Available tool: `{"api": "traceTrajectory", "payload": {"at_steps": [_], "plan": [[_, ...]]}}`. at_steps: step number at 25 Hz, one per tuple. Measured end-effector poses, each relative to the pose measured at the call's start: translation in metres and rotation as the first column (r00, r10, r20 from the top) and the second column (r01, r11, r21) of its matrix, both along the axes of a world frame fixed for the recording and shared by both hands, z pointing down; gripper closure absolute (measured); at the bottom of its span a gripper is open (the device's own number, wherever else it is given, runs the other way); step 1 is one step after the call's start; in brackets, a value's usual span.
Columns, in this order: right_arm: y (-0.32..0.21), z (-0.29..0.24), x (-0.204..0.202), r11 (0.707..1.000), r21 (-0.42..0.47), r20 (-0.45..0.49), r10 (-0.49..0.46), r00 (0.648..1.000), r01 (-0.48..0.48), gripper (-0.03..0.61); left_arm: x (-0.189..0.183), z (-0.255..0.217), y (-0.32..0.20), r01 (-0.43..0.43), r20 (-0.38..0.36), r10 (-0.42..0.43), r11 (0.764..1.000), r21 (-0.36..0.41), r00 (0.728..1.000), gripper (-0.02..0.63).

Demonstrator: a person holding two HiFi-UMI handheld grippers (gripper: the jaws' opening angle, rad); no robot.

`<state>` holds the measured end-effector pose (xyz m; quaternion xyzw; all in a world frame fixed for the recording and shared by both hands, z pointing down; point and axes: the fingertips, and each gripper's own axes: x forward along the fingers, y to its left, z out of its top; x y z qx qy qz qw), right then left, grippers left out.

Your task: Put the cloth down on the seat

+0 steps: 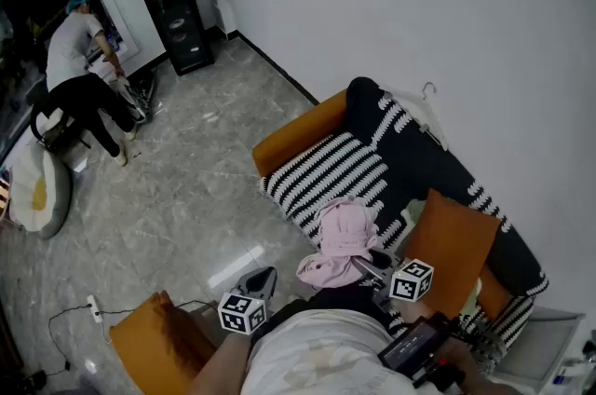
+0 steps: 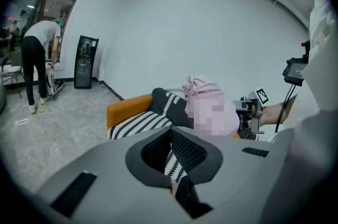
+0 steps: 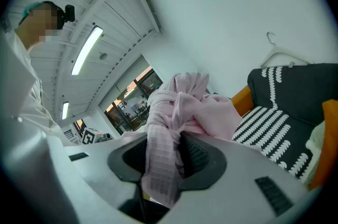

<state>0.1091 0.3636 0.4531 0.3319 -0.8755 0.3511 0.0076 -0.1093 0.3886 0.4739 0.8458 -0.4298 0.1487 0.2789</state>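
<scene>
Head view: the right gripper [image 1: 368, 265] holds the pink cloth [image 1: 343, 239] above the front edge of the striped seat [image 1: 321, 174].

Left gripper view: the left gripper [image 2: 171, 151] has its jaws apart, with nothing between them.

Right gripper view: the jaws are clamped on the bunched cloth. Let go this near the edge, it could slide onto the floor [image 1: 186, 197].

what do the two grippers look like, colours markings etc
The left gripper and right gripper look alike: a smooth grey moulded shell with a dark, mesh-textured recess round the jaws and small dark slots on either side. Each carries a white cube printed with black square markers, the left cube and the right cube. The person wears a light-coloured top.
</scene>
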Motion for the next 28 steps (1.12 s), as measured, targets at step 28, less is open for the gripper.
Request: {"api": "traceTrajectory", "payload": {"at_steps": [28], "plan": [[-0.017,-0.03,-0.024,1.0,0.013,-0.054,-0.006,0.999,0.006,0.425,-0.052,-0.044,0.008,0.073,-0.042,-0.069,0.991,0.109,0.997,0.601]]}}
